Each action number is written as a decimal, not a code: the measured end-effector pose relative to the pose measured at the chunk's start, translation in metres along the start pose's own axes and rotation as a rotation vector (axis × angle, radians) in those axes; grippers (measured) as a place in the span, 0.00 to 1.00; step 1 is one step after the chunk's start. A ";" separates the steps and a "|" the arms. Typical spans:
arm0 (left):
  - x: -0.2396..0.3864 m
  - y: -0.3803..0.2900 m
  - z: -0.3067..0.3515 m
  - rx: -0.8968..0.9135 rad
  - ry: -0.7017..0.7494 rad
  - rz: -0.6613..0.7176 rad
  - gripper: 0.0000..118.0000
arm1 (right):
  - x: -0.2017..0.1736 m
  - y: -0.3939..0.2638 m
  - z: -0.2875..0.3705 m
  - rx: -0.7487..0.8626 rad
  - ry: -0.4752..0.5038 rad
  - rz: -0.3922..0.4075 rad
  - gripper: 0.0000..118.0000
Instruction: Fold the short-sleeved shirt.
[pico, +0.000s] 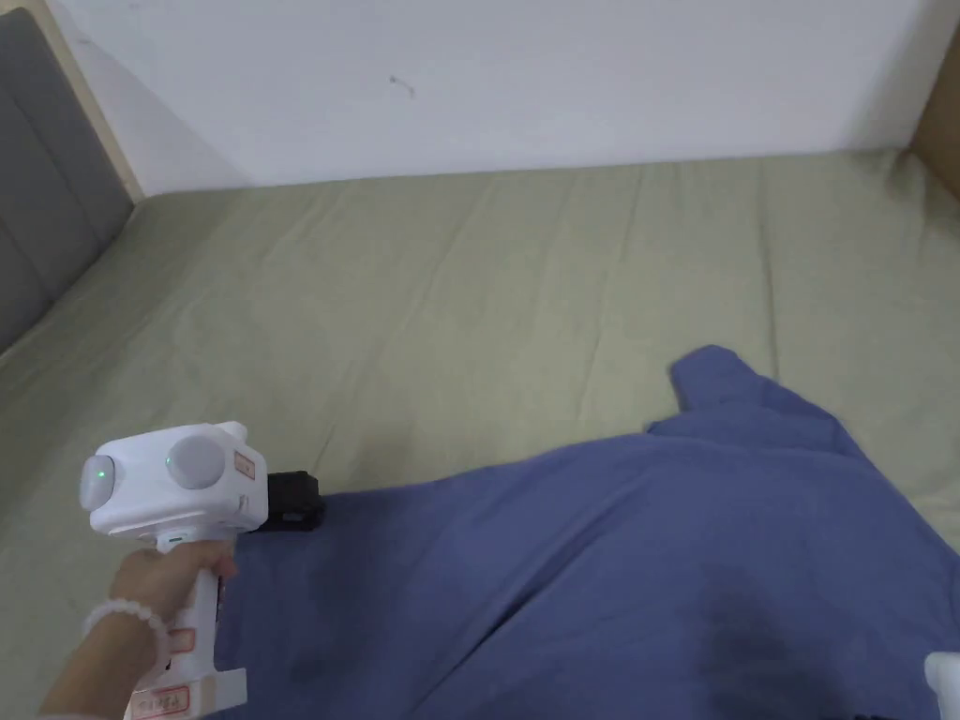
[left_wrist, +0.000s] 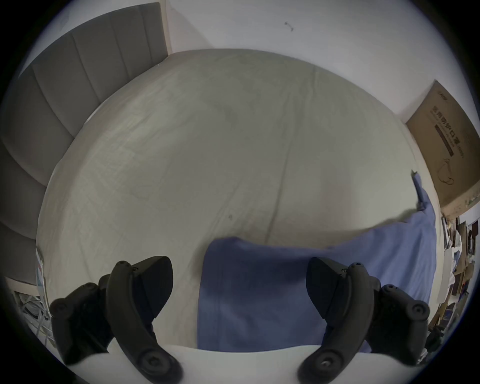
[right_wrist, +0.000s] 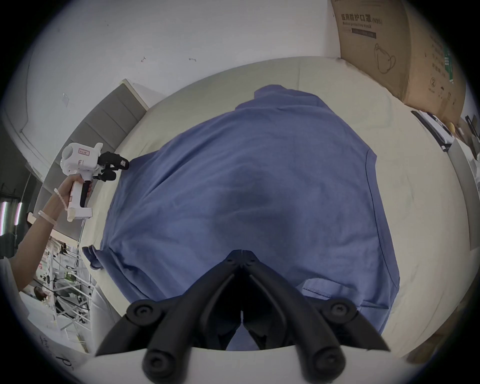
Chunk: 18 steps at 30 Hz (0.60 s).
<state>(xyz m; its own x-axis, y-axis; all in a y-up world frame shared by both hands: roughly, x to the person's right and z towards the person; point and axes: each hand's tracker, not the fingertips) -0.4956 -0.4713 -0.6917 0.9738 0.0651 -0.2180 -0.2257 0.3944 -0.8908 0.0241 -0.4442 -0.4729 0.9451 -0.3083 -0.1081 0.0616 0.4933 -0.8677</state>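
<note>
Shirt (right_wrist: 259, 181) spread flat on bed (pico: 469, 309), just ahead of left gripper (left_wrist: 239, 291), jaws wide apart, holding nothing. Right gripper (right_wrist: 241, 256) pressed together over near cloth; pinching it or not, cannot tell. Could bunch up if only one side pulled.

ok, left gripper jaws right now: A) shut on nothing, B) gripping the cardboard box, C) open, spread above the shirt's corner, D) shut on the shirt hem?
C: in the left gripper view the left gripper has its jaws wide apart, with the corner of the blue shirt and the bed sheet showing in the gap between them, nothing pinched.
</note>
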 end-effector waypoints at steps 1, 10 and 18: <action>-0.001 -0.003 -0.007 -0.033 -0.020 -0.007 0.89 | 0.002 0.000 -0.001 -0.005 0.004 -0.012 0.00; 0.010 0.000 0.003 -0.015 -0.009 -0.105 0.10 | 0.014 0.014 -0.015 -0.013 0.048 -0.114 0.00; 0.015 -0.002 0.012 0.011 0.003 -0.150 0.01 | 0.038 0.105 -0.031 0.056 0.026 -0.080 0.21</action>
<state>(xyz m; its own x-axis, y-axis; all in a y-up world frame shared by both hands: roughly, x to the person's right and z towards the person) -0.4802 -0.4599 -0.6882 0.9965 0.0022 -0.0836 -0.0772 0.4094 -0.9091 0.0563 -0.4295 -0.5829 0.9279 -0.3691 -0.0524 0.1552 0.5103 -0.8459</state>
